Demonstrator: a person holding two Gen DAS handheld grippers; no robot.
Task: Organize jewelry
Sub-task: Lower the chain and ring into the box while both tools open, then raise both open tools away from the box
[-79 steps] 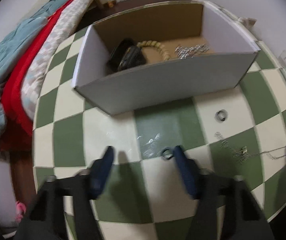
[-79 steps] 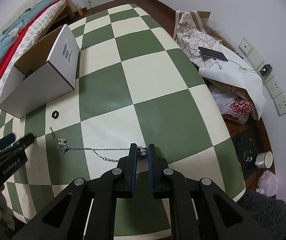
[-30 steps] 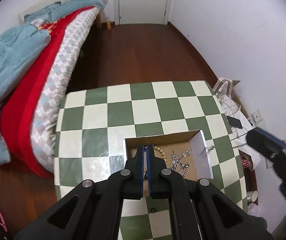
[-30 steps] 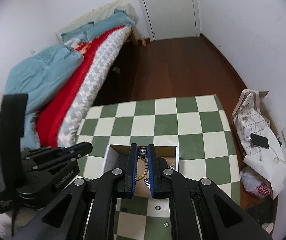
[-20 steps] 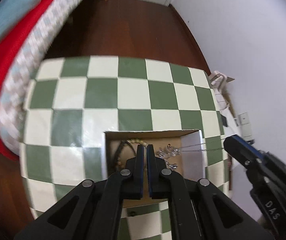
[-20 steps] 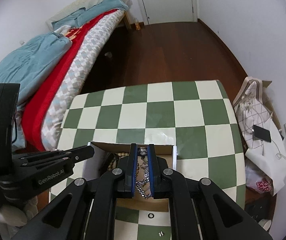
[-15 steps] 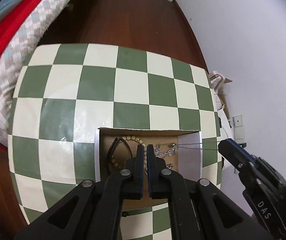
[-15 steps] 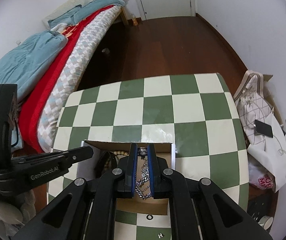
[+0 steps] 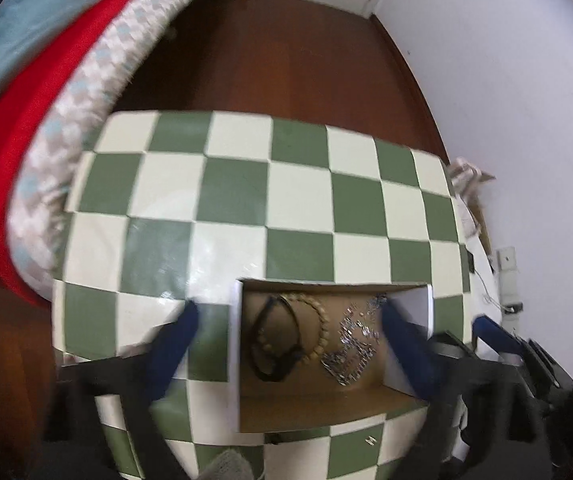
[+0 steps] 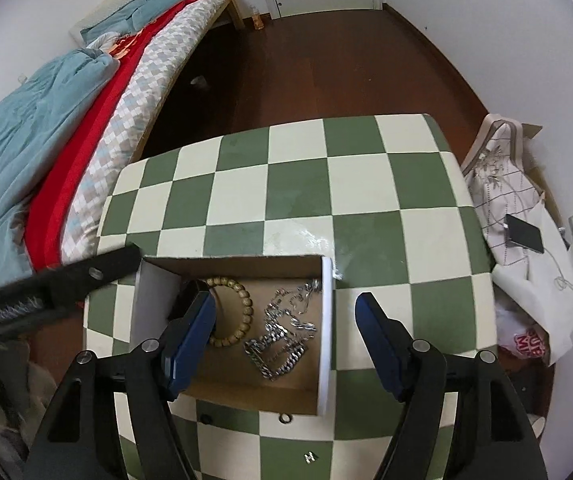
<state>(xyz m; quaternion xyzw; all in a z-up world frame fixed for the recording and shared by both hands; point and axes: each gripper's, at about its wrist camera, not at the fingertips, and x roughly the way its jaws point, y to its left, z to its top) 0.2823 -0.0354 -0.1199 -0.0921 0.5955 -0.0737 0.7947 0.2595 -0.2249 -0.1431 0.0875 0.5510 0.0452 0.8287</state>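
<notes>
both tongs hang above the cardboard box on the checked table, the left gripper and right gripper each spread wide and holding nothing. inside the box the silver chain lies heaped at the right, the wooden bead bracelet left of it, and a small ring rests on the table just near the box

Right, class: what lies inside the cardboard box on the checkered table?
Inside the cardboard box: a wooden bead bracelet, silver chains and a black band. The right gripper's finger covers part of the floor.
</notes>
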